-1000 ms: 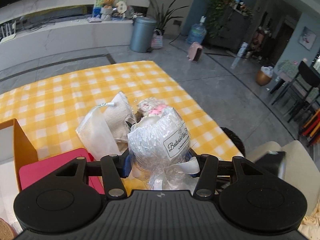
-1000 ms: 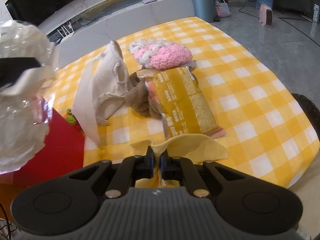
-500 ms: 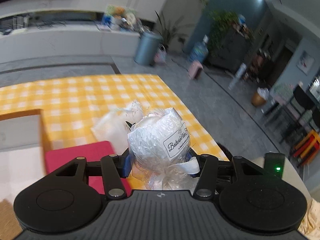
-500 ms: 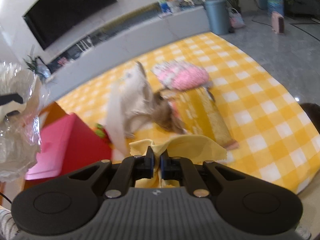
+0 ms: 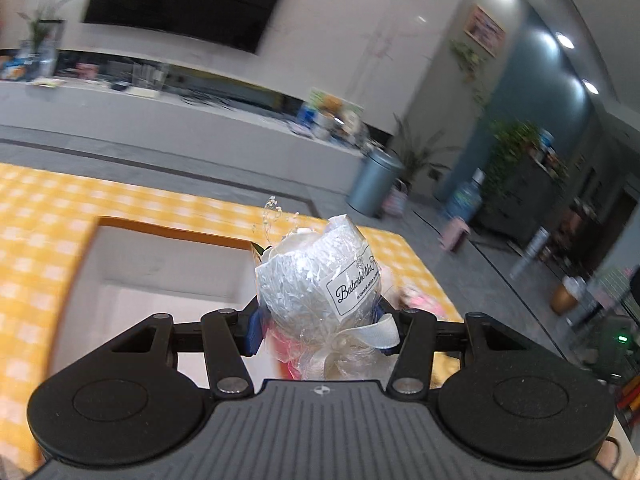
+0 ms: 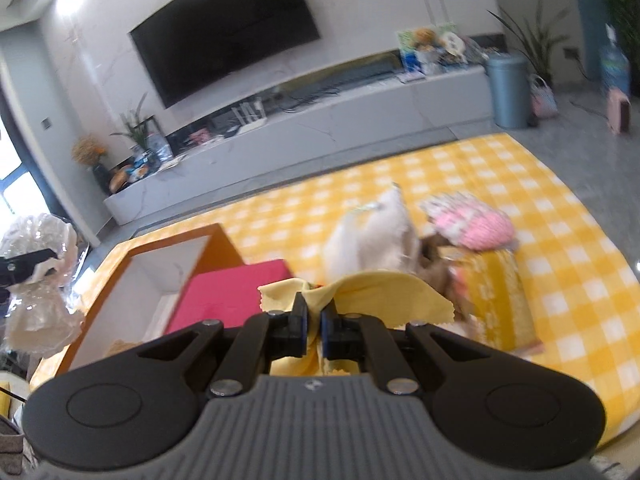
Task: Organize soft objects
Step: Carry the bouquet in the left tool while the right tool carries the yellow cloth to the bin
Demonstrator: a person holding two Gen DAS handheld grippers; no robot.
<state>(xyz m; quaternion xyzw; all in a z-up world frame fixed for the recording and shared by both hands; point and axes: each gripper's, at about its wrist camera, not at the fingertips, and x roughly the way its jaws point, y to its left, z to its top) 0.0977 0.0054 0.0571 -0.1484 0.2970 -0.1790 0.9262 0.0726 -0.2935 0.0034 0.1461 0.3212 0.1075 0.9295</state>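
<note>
My left gripper (image 5: 318, 322) is shut on a cellophane-wrapped white bundle (image 5: 316, 280) with a label and ribbon, held in the air over the orange-rimmed white box (image 5: 160, 264). The bundle also shows at the far left of the right wrist view (image 6: 36, 280). My right gripper (image 6: 314, 320) is shut on a yellow cloth (image 6: 360, 292), lifted above the table. On the yellow checked tablecloth (image 6: 540, 208) lie a cream drawstring pouch (image 6: 376, 232), a pink and white knitted piece (image 6: 468, 222), a brown soft item (image 6: 436, 264) and a yellow packet (image 6: 500, 296).
A red flat item (image 6: 228, 292) leans on the box's right edge (image 6: 224, 240). A TV and long white cabinet stand behind the table. A grey bin (image 5: 374, 182) and plants are on the floor to the right.
Both grippers have risen and tilted up with their loads. The left gripper has swung left, so the box is now below the bundle. The right view now looks higher, over the box and table.
</note>
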